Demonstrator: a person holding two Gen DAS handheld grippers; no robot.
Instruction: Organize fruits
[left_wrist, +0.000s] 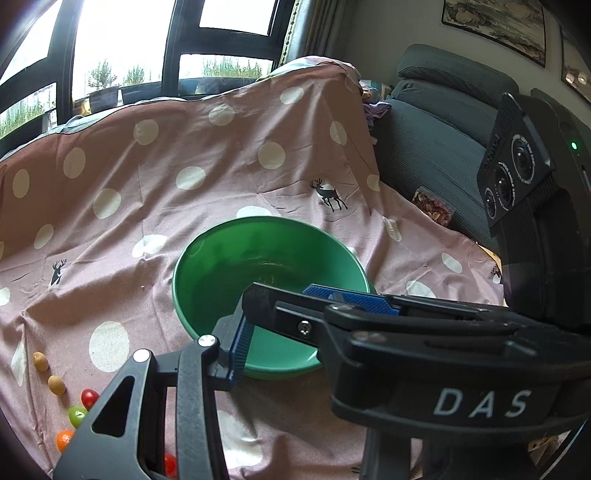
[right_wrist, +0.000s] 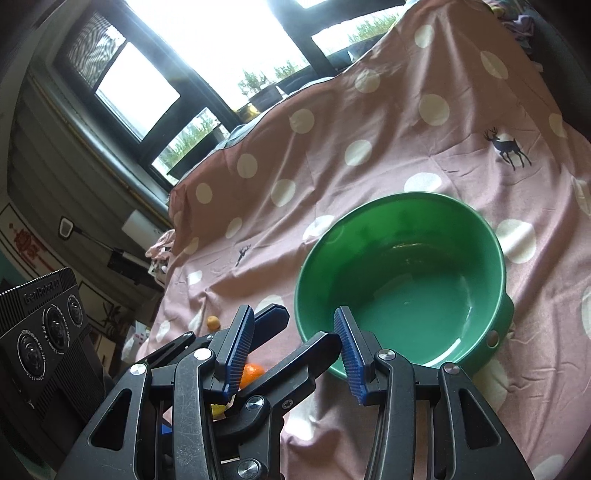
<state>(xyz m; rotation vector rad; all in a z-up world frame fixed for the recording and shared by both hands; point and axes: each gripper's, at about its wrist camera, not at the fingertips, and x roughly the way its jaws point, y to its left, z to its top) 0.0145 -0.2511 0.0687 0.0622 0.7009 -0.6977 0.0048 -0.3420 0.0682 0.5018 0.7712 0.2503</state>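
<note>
Bowl: green bowl (right_wrist: 402, 284) on the dotted cloth (right_wrist: 332, 122), nothing inside.
Left gripper (left_wrist: 314, 317): jaws apart, holding nothing.
Right gripper (right_wrist: 295, 349): jaws apart, holding nothing.
Fruits: orange (right_wrist: 253, 373) beside the bowl.

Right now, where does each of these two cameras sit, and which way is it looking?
Left wrist: on the left hand-held gripper, facing forward and down at the green bowl; the other gripper crosses at right.
Right wrist: on the right hand-held gripper, looking down into the bowl; the other gripper shows at left.
Shared: bowl, polka-dot cloth, orange fruit.
</note>
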